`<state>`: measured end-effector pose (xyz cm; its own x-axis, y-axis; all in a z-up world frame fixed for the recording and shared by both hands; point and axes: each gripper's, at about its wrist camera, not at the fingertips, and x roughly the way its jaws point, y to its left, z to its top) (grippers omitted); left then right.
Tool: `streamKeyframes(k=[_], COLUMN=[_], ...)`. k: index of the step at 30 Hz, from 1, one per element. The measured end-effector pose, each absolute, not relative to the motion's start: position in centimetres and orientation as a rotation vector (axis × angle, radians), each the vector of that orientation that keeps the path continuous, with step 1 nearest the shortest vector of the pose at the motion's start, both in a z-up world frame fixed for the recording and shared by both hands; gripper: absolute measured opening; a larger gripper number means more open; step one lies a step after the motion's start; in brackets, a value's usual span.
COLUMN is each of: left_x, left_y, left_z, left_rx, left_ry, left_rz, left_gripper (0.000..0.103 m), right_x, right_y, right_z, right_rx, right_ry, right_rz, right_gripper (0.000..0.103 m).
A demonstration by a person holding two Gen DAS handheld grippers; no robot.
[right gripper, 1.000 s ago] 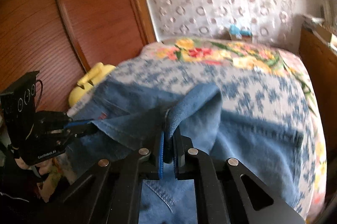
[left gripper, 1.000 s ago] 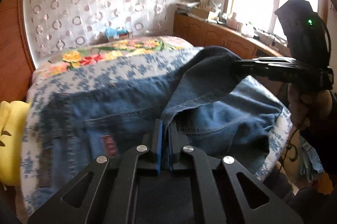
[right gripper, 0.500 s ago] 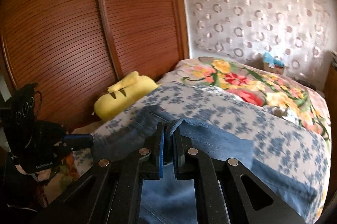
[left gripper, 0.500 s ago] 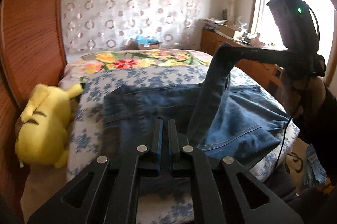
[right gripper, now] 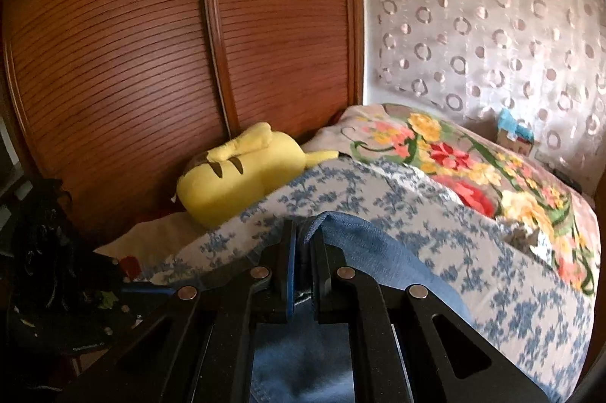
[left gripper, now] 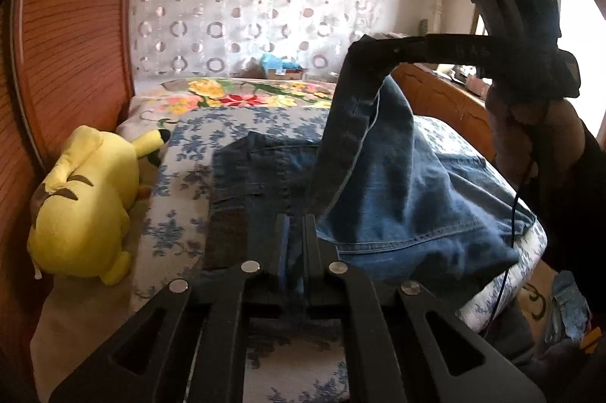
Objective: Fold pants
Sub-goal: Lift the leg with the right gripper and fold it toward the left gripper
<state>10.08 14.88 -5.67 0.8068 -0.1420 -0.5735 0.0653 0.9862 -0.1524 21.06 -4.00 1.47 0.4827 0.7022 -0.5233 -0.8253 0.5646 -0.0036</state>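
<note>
Blue denim pants lie partly spread on the bed, with one edge lifted between both grippers. My left gripper is shut on the denim edge near the front of the bed. In the left wrist view my right gripper is raised at the upper right, shut on the other end of the lifted edge, which hangs taut as a strip down to my left gripper. In the right wrist view my right gripper pinches a folded blue denim hem, and my left gripper shows low at the left.
The bed carries a blue-flowered sheet and a bright floral cover further back. A yellow plush toy lies at the bed's left side against a wooden slatted wardrobe. A wooden cabinet stands at the right, and a hand holds the right gripper.
Both grippers have pulled back from the bed with the denim still pinched. The right gripper has risen and swung left, lifting the pant edge into a taut strip.
</note>
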Motion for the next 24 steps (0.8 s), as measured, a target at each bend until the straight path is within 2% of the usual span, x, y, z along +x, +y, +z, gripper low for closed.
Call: streamKeyframes(k=[2,4,5,6,9,10,12,13,14,20,24], left_x=[10.1,10.1,10.1,10.2,10.7,11.0,11.6,11.9,12.2,13.8,14.2], left_y=[15.5,16.0,16.2,16.5,16.9,16.9,16.8,16.7,16.6,16.3,15.8], left_z=[-5.5,-5.5,-5.6,-5.8,-6.7,-7.0,-7.7,-8.2,-8.5,-10.1,-10.4], left_rx=[-0.137,-0.129,-0.128,-0.132,-0.141,-0.142,-0.142,-0.141,-0.14,-0.14,-0.121], left_ry=[0.624,0.624,0.623,0.624,0.644,0.654,0.674,0.684,0.695,0.725,0.732], left_rz=[-0.093,-0.072,-0.067,-0.064,-0.057,-0.055,-0.062,-0.067,-0.067,-0.058,-0.074], left_gripper=[0.01,0.031,0.037,0.047,0.047,0.047,0.047,0.047,0.047,0.047,0.041], right_x=[21.6,22.1,22.3,22.6,24.0,24.4,25.2,25.4,25.6,24.8,23.5], right_y=[-3.5,-2.8,-2.5,-2.2,-0.7,-0.4,-0.2,-0.1,-0.5,-3.1,-5.2], right_z=[1.4,1.1,1.0,0.7,-0.7,-1.3,-2.3,-2.6,-3.0,-3.1,-4.1], right_rx=[-0.27,-0.272,-0.274,-0.279,-0.316,-0.329,-0.352,-0.356,-0.355,-0.346,-0.322], right_ry=[0.505,0.516,0.523,0.529,0.569,0.585,0.613,0.624,0.631,0.614,0.632], right_rz=[0.957,0.973,0.98,0.983,0.961,0.947,0.901,0.888,0.88,0.82,0.794], right_gripper=[0.006,0.006,0.006,0.006,0.006,0.009,0.024,0.035,0.04,0.043,0.043])
